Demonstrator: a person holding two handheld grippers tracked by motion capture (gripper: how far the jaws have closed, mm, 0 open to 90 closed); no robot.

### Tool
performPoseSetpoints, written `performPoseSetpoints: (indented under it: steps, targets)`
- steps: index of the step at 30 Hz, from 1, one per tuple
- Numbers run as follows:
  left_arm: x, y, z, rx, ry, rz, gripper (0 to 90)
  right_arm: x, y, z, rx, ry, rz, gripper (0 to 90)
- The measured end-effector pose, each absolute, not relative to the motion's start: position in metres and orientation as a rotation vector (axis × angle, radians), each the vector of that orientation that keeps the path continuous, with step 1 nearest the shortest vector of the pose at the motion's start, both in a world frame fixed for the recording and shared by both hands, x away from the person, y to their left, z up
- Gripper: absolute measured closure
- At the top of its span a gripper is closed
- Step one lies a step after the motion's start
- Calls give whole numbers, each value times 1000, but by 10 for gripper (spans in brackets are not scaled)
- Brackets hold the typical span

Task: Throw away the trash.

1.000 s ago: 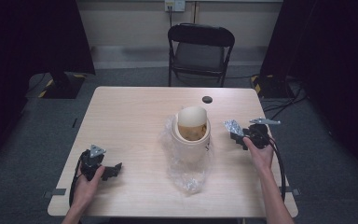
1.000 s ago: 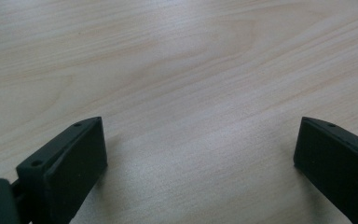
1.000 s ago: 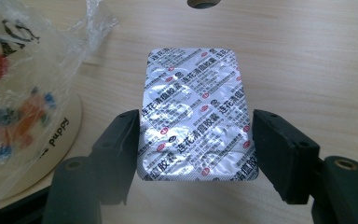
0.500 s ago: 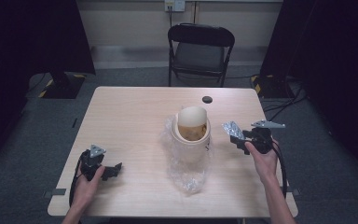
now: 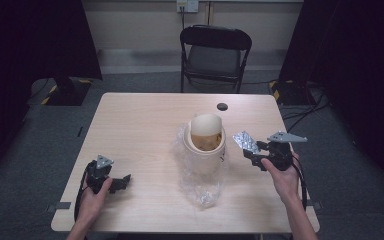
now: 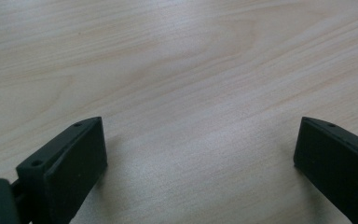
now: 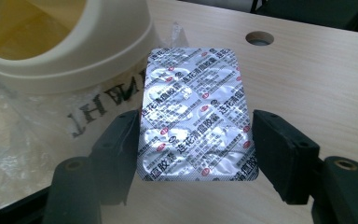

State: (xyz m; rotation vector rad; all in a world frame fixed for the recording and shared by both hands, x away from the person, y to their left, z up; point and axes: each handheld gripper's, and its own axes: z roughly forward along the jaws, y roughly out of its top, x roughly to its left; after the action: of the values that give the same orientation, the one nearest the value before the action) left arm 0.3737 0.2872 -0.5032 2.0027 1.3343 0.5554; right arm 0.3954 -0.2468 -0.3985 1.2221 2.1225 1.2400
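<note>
A light wooden table [image 5: 145, 130] carries everything here. Near its middle stands a cream plastic bin [image 5: 205, 145] with a swing lid, set on a crumpled clear plastic bag [image 5: 200, 185] that spreads out toward the near edge. A small round dark hole [image 5: 222, 106] sits in the tabletop near the far edge, well apart from the bin. At the near left corner the left gripper [image 5: 111, 182] rests on the wood, its jaws spread wide.

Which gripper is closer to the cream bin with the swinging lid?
The right. The right gripper, holding a silver pill sheet, is just beside the bin. The left gripper rests far off near the table's front corner.
</note>
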Motion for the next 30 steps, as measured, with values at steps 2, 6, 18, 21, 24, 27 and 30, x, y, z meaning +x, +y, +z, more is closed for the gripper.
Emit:
performPoseSetpoints:
  steps: [2,6,18,21,24,27,30]
  targets:
    - [374,287,-503,2003,1334,555,20,391,-245,-394,1199,2128,1250,343]
    - [374,287,-503,2003,1334,556,20,383,-241,-386,1176,2131,1277,343]
    - [374,287,-503,2004,1334,555,20,367,-220,-368,1076,2181,1362,343]
    - [374,287,-503,2003,1334,555,20,365,-211,-366,1045,2212,1367,343]
    - [374,287,-503,2003,1334,555,20,365,-206,-365,1039,2223,1375,343]
    - [374,287,-503,2003,1334,556,20,366,-199,-365,1019,2246,1381,344]
    - [374,287,-503,2003,1334,555,20,368,-192,-366,1009,2266,1377,343]
